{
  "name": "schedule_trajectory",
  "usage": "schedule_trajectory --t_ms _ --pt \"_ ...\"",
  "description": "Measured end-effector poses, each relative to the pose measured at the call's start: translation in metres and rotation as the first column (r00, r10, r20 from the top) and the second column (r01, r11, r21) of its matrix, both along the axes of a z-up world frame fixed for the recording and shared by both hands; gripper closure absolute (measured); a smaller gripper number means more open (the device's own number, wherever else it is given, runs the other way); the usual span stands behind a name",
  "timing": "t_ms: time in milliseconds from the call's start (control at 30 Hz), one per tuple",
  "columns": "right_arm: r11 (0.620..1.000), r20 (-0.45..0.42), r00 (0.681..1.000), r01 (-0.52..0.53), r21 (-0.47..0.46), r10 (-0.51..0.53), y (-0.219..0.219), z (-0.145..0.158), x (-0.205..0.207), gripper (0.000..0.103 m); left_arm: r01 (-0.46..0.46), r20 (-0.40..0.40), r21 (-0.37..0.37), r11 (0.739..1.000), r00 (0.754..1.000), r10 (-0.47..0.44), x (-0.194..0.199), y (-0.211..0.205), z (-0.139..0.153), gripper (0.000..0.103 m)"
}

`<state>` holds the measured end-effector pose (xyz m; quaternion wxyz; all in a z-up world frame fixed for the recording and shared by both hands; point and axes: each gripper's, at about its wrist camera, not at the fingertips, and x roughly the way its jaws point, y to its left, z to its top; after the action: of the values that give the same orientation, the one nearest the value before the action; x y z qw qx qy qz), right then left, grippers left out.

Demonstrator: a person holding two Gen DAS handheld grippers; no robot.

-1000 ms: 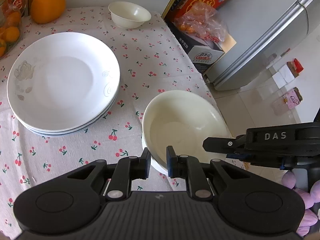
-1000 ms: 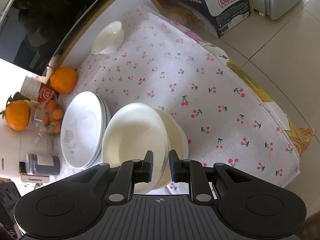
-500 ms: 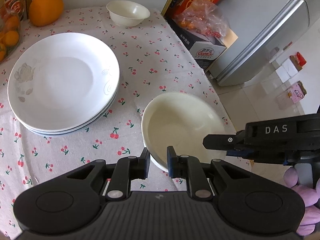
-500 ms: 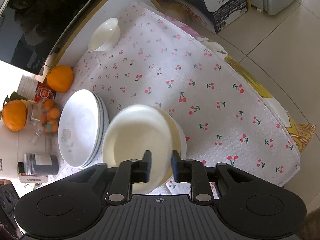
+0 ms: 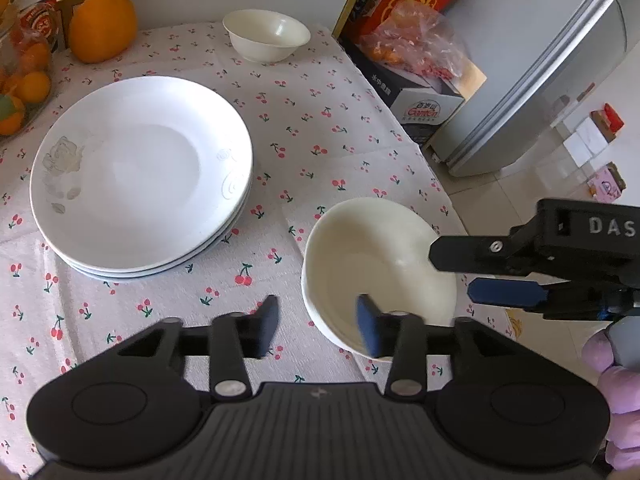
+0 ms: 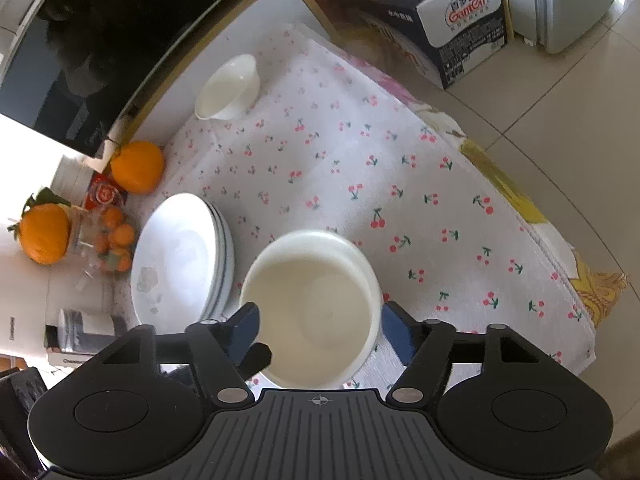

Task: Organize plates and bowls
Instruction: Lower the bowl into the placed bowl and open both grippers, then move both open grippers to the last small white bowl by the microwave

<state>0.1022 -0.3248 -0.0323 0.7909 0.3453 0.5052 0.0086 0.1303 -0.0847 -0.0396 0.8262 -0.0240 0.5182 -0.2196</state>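
Observation:
Nested cream bowls sit on the cherry-print cloth near the table's right front edge; they also show in the right wrist view. My left gripper is open, one finger at the bowls' near rim, holding nothing. My right gripper is open, its fingers either side of the bowls, and it shows from the side in the left wrist view. A stack of white plates lies to the left and shows in the right wrist view. A small cream bowl stands at the far edge and shows in the right wrist view.
A large orange and a jar of small oranges stand at the far left. Boxes and a fridge stand on the floor right of the table. The table edge runs close to the bowls.
Both grippers were shut on the bowls' rims and have opened. The top bowl has settled into the lower one. Both grippers have drawn back slightly.

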Motion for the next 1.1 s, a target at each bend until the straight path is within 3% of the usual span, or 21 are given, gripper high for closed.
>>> schedule_trajectory --t_ms 67,267,467,633,833,1100 --pt "1.0 0.019 1.0 0.001 0.003 -0.001 -0.003 0.004 0.001 0.027 -0.007 0.008 0.001 1.0 1.0 0.007 0.001 0.001 0.003 0.043" --pt "1.0 0.078 0.997 0.022 -0.001 -0.022 -0.013 0.012 0.01 0.017 -0.048 0.053 0.007 0.999 0.997 0.048 0.009 0.006 0.014 0.021" --pt "1.0 0.105 0.994 0.01 0.0 -0.01 -0.017 0.019 0.032 0.011 -0.081 0.063 0.019 0.997 0.995 0.08 0.025 0.012 0.019 0.008" --pt "0.999 0.091 0.996 -0.018 0.039 0.014 -0.016 0.03 0.062 0.011 -0.122 0.076 0.003 0.992 0.99 0.122 0.046 0.017 0.03 0.003" --pt "0.997 0.146 0.988 -0.063 0.041 0.056 -0.008 0.053 0.106 0.007 -0.184 0.108 0.023 0.983 0.978 0.181 0.08 0.022 0.046 0.001" --pt "0.987 0.162 0.986 -0.053 0.154 0.028 -0.009 0.046 0.172 0.006 -0.197 0.168 0.031 0.98 0.967 0.19 0.133 0.025 0.059 0.001"
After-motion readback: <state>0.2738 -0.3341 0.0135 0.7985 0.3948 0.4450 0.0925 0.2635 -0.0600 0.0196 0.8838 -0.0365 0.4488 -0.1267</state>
